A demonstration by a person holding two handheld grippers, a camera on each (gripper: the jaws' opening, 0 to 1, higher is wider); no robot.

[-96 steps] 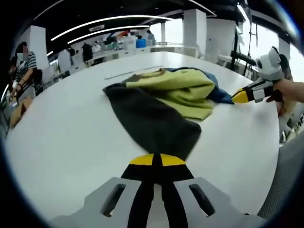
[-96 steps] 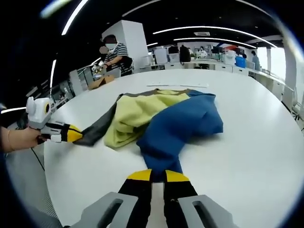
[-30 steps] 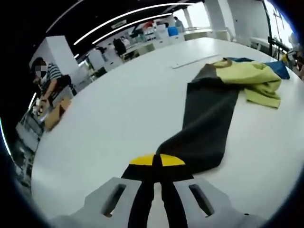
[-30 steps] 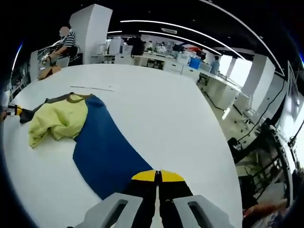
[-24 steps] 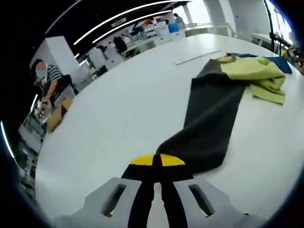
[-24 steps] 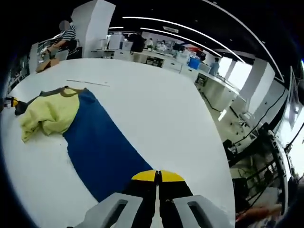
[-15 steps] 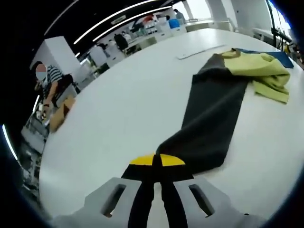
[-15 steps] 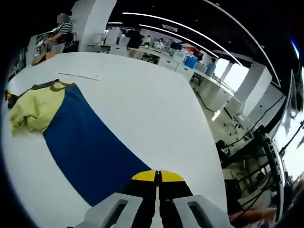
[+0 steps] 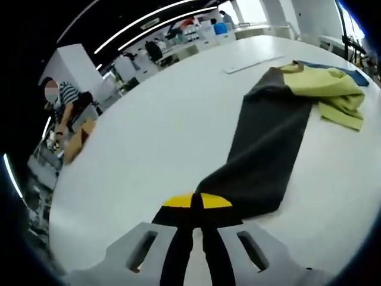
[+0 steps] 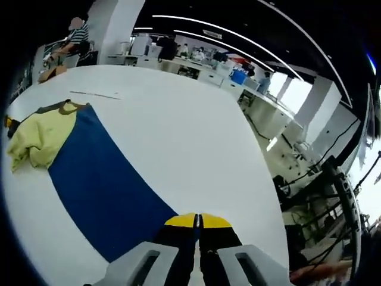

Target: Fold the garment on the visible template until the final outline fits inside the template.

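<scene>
Garment sleeves, dark (image 9: 268,149) and blue (image 10: 101,190), seem pinched in both closed jaws; over-stretching could tug them free.

We see both views brightly and evenly lit by long ceiling light strips (image 9: 149,27), which the fisheye bends into arcs. Daylight blows out the far windows (image 10: 297,95). The white table (image 10: 178,131) shows only faint shadows. The left gripper view looks slightly soft, perhaps motion blur; edges warp and darken strongly.
</scene>
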